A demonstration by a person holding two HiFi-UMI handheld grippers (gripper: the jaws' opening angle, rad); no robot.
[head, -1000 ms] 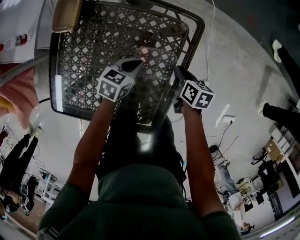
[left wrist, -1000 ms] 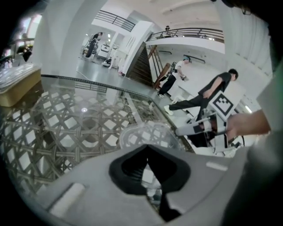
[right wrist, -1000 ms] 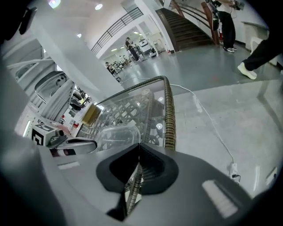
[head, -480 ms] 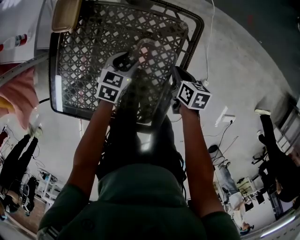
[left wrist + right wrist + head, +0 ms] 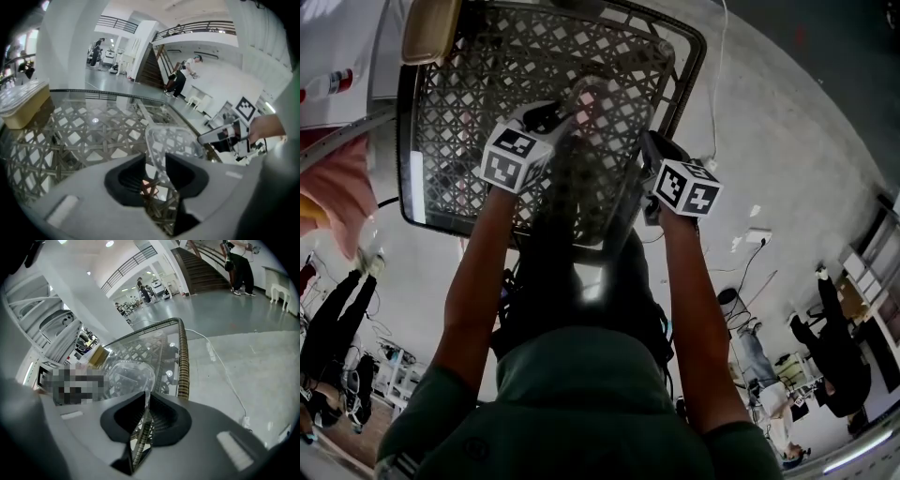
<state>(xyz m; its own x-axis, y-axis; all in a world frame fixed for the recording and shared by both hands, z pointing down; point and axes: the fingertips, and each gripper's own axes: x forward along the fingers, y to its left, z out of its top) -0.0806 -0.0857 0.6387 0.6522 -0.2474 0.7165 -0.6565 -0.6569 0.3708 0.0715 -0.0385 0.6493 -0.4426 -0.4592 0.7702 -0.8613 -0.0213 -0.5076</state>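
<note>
A clear plastic container [image 5: 589,101] hangs over a glass-topped table with a woven lattice base [image 5: 459,84], between my two grippers. My right gripper [image 5: 645,148] is shut on the container's thin edge; in the right gripper view [image 5: 146,401] the clear sheet runs between the closed jaws to the container [image 5: 127,376]. My left gripper [image 5: 555,117] is at its other side. In the left gripper view [image 5: 157,161] the jaws stand apart with the container's rim [image 5: 172,140] passing through the gap.
A tan box [image 5: 431,28] sits at the table's far left corner. The table's dark woven rim [image 5: 183,357] runs beside my right gripper. A white cable [image 5: 719,84] and a power strip [image 5: 748,239] lie on the grey floor to the right. People walk far off.
My left gripper has moved up and left; its jaws, shut a second ago, now stand apart around the container's rim. The right gripper has kept its hold and barely moved.
</note>
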